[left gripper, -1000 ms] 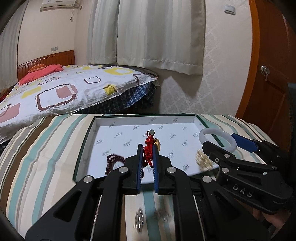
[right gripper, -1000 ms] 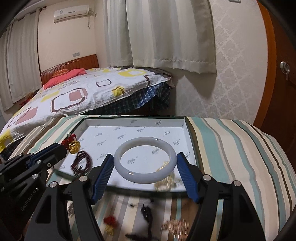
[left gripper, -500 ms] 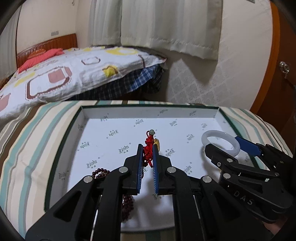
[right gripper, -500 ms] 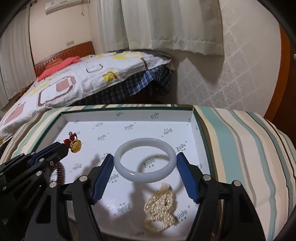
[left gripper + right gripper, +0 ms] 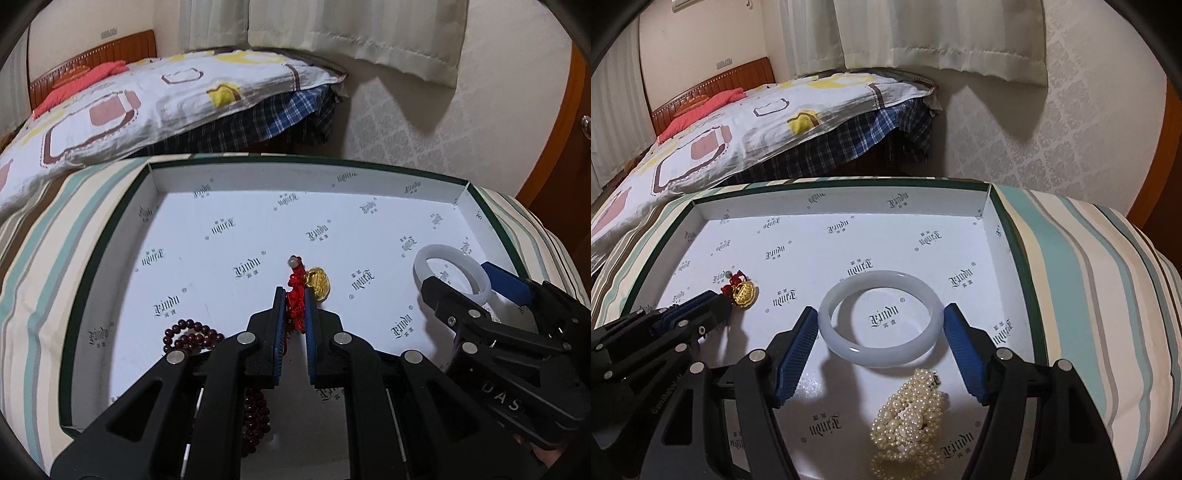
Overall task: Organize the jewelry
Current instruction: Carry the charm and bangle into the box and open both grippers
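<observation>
A shallow white-lined box [image 5: 303, 177] with a dark green rim [image 5: 997, 199] lies on a striped cloth. My left gripper [image 5: 295, 299] is shut on a red cord charm [image 5: 295, 291] with a gold pendant [image 5: 318, 282], low over the box floor; the charm also shows in the right wrist view [image 5: 742, 291]. My right gripper [image 5: 879, 317] holds a pale white bangle [image 5: 879, 317] between its blue pads, the left pad [image 5: 801, 339] touching it, a narrow gap at the right pad [image 5: 964, 350]. The bangle [image 5: 452, 273] is low over the box's right side.
Dark red beads [image 5: 192, 334] lie in the box's near left part, partly under my left gripper. A pile of pearl strands [image 5: 912, 417] lies in the near right part. Beyond the box are a bed [image 5: 129, 99], curtains and a wooden door frame [image 5: 1160, 147].
Both grippers have moved forward from the box's near edge to over its floor and dropped lower, each still carrying its piece. The loose jewelry on the cloth has left view.
</observation>
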`<state>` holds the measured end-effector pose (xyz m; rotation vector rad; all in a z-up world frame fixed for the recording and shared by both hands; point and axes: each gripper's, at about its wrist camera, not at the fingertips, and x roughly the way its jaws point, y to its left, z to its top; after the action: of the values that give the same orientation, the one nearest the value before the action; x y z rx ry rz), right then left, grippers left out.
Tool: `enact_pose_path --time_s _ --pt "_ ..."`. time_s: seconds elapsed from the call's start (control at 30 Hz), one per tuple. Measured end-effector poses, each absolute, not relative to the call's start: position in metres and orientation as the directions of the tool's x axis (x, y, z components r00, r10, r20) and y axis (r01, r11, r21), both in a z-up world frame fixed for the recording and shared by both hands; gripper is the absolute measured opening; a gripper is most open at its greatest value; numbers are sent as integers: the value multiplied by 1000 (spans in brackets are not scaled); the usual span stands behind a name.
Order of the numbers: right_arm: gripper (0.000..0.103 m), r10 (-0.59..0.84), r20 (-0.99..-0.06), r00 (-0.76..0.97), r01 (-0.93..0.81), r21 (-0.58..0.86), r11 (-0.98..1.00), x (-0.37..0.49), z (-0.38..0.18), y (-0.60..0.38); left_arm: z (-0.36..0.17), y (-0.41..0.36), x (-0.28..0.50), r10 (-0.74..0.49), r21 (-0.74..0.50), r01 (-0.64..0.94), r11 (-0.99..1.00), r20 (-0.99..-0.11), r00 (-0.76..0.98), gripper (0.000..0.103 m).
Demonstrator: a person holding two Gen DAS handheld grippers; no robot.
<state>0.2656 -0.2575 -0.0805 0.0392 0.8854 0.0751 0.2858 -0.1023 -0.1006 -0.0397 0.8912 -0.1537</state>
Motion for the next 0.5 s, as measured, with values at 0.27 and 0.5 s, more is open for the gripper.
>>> enact_pose_path --time_s 0.27,0.5 --pt "68 83 -787 611 -56 62 996 271 -84 -256 -102 -103 287 -135 -86 109 990 -775 617 13" --pt "68 90 -787 610 -55 72 996 270 -85 -258 -101 -100 287 -134 -101 88 991 -772 621 40"
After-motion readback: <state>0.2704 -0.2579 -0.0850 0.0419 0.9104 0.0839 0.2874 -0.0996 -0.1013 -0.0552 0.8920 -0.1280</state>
